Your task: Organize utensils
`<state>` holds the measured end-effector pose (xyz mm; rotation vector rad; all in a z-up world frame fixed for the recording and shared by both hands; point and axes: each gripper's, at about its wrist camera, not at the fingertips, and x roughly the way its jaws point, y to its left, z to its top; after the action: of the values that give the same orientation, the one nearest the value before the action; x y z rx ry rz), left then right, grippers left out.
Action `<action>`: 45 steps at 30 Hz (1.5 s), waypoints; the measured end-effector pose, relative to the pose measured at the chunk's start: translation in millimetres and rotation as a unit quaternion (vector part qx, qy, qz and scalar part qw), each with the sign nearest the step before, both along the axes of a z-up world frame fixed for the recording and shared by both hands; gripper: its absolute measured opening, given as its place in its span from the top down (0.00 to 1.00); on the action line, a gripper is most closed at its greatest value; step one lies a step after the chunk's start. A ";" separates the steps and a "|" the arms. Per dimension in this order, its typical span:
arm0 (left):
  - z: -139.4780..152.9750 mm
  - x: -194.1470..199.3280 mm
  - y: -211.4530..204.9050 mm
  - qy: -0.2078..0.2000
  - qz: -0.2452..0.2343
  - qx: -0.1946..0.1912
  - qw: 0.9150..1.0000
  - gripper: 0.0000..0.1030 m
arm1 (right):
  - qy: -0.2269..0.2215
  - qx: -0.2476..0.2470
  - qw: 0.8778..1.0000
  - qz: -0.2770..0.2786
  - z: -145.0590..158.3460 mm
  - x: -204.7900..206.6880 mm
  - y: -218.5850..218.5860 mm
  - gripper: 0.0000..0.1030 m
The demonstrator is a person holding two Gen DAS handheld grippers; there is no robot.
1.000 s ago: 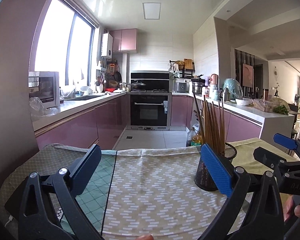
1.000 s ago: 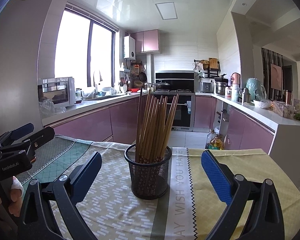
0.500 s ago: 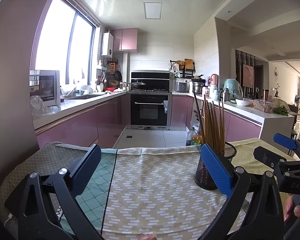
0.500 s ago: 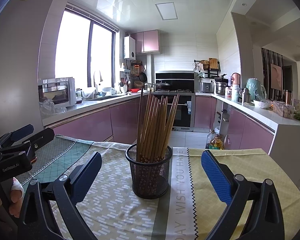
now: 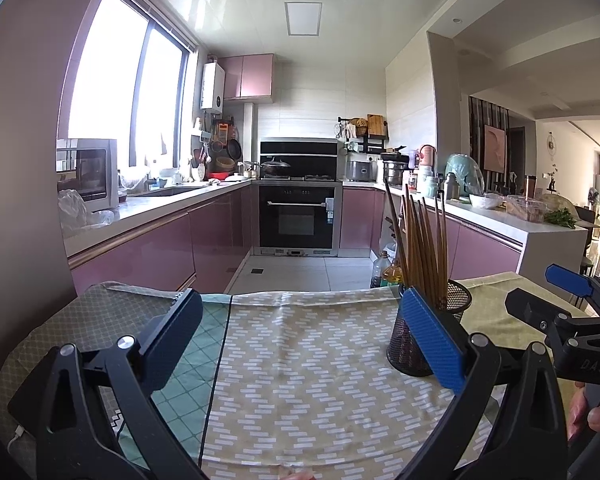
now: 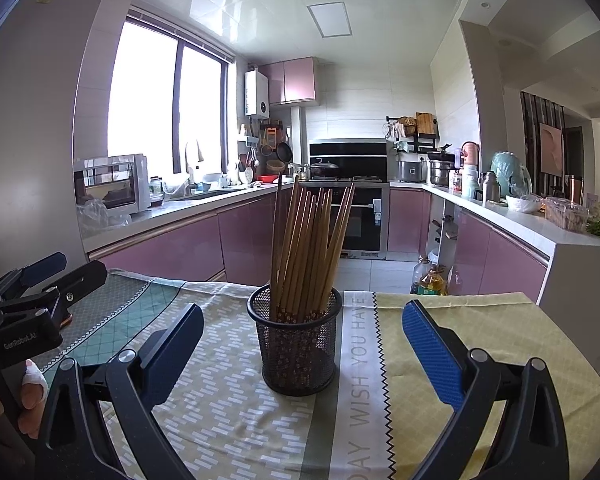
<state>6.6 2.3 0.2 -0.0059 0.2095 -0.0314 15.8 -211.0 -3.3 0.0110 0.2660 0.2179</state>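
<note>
A black mesh holder (image 6: 296, 344) stands upright on the tablecloth, packed with several brown wooden chopsticks (image 6: 308, 248). It sits straight ahead of my right gripper (image 6: 302, 340), whose blue-padded fingers are open wide on either side, apart from it. In the left wrist view the same holder (image 5: 420, 332) with its chopsticks (image 5: 420, 240) lies behind the right finger of my left gripper (image 5: 300, 336), which is open and empty over the cloth. Each gripper shows at the edge of the other's view, held by a hand.
A patterned tablecloth (image 6: 460, 320) in green, beige and yellow covers the table, whose far edge drops to the kitchen floor. Oil bottles (image 6: 430, 280) stand on the floor beyond. Pink cabinets, an oven (image 5: 298, 216) and cluttered counters lie further back.
Hardly anything differs. Both grippers stay open and the holder keeps its place; the views shift only slightly.
</note>
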 end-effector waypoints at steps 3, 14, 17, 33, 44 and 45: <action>-0.1 0.4 -0.4 0.000 0.000 0.000 1.000 0.05 | -0.001 0.001 1.000 -0.001 0.2 -0.5 -0.1 0.06; -0.4 -0.1 -0.3 0.000 0.000 0.000 1.000 0.05 | -0.001 0.002 1.000 -0.001 0.2 -0.2 -0.9 0.06; -0.9 0.2 -0.8 0.001 -0.001 0.000 1.000 0.05 | 0.000 0.001 1.000 0.000 0.0 0.4 -0.9 0.06; -1.2 0.9 -1.2 0.001 -0.001 0.001 1.000 0.05 | 0.000 0.004 1.000 -0.001 -0.4 1.2 -1.3 0.06; -2.3 1.7 -0.7 0.003 0.000 0.000 1.000 0.05 | 0.003 0.005 1.000 -0.002 -1.4 0.5 -1.6 0.06; -2.3 1.5 -0.9 0.002 0.000 0.001 1.000 0.05 | 0.002 0.006 1.000 -0.003 -1.2 0.1 -1.8 0.06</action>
<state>8.1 1.4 -2.2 -0.0038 0.2143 -0.0309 16.0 -212.8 -4.6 0.0235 0.2689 0.2143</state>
